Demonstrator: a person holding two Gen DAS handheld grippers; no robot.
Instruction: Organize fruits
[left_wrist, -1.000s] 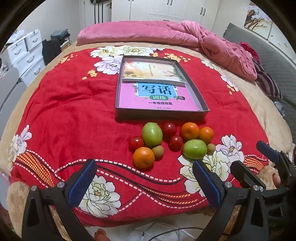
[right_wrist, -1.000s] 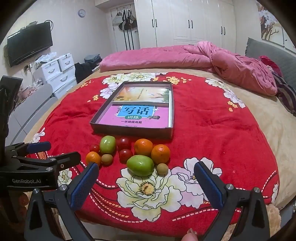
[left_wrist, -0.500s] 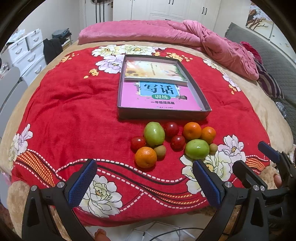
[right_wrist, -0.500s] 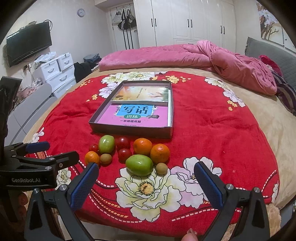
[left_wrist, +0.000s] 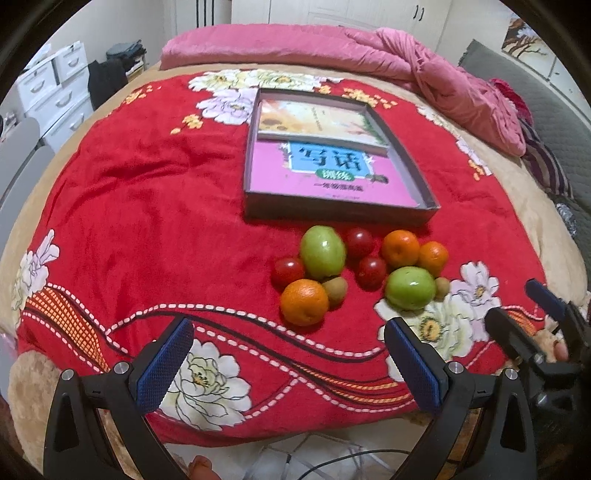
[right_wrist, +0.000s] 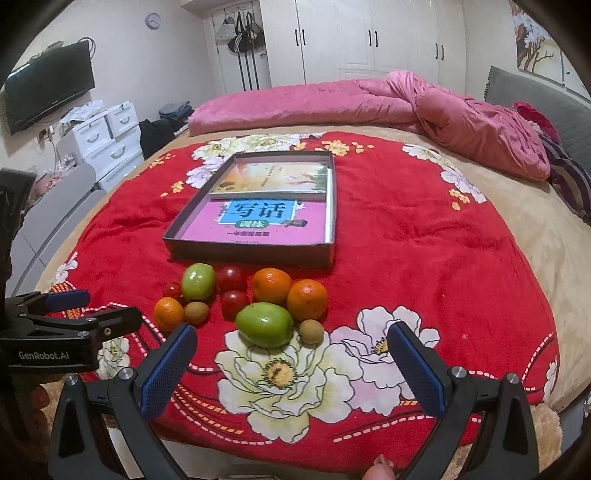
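A cluster of fruit lies on the red floral blanket (left_wrist: 147, 221) in front of a shallow grey box (left_wrist: 255, 210) holding two books. It has two green fruits (left_wrist: 322, 252) (right_wrist: 265, 324), three oranges (left_wrist: 304, 302) (right_wrist: 271, 285) (right_wrist: 307, 298), several small red fruits (left_wrist: 359, 242) and two brown kiwis (left_wrist: 335, 289) (right_wrist: 311, 331). My left gripper (left_wrist: 288, 363) is open and empty, near the bed's front edge, short of the nearest orange. My right gripper (right_wrist: 291, 367) is open and empty, just short of the green fruit. Each gripper shows in the other's view.
A pink duvet (right_wrist: 369, 103) is bunched at the back of the bed. White drawers (right_wrist: 103, 136) and a wall TV (right_wrist: 48, 85) stand at the left. A grey headboard (right_wrist: 535, 96) runs along the right. The bed edge drops off just below both grippers.
Both grippers have moved slightly forward toward the fruit, which sits a bit nearer in both views. Both stay open; no fruit has moved.
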